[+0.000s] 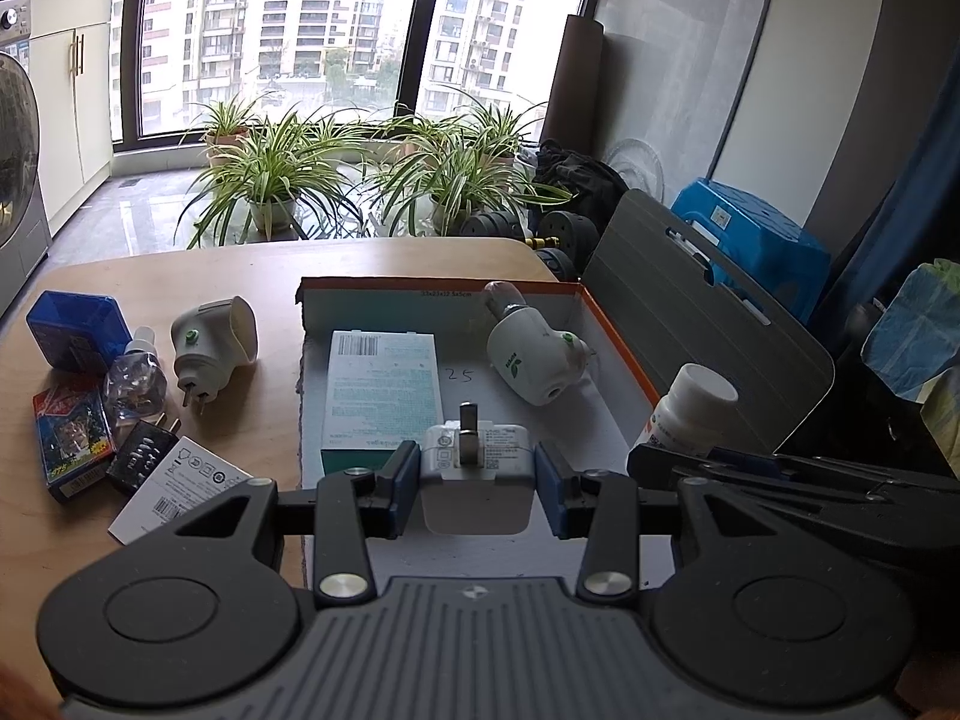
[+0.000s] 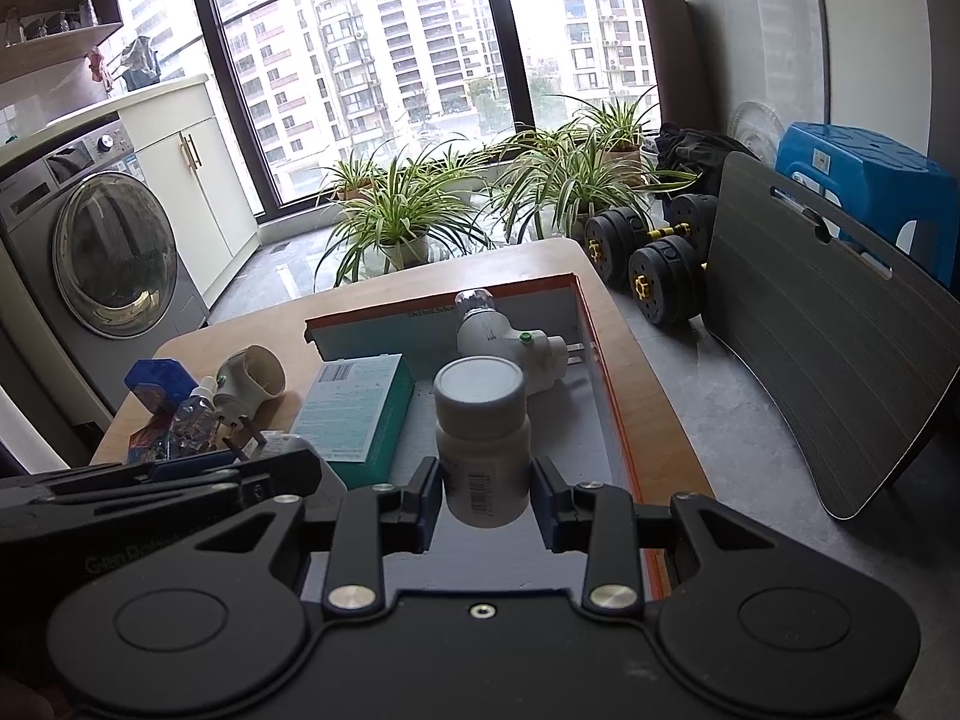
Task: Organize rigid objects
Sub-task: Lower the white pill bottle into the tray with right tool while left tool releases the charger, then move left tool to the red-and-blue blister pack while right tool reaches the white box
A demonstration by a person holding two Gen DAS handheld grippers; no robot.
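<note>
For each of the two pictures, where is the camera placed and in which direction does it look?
Left wrist: on the left gripper, looking forward and down over the box toward the window; its fingers hold a white charger.
Right wrist: on the right gripper, facing the same way; its fingers hold a white bottle.
Shared: box, teal carton, plug-in device, table; each view shows the other gripper.

Black hand-held gripper [image 1: 477, 480], blue pads [image 1: 407, 477], silver screws.
</note>
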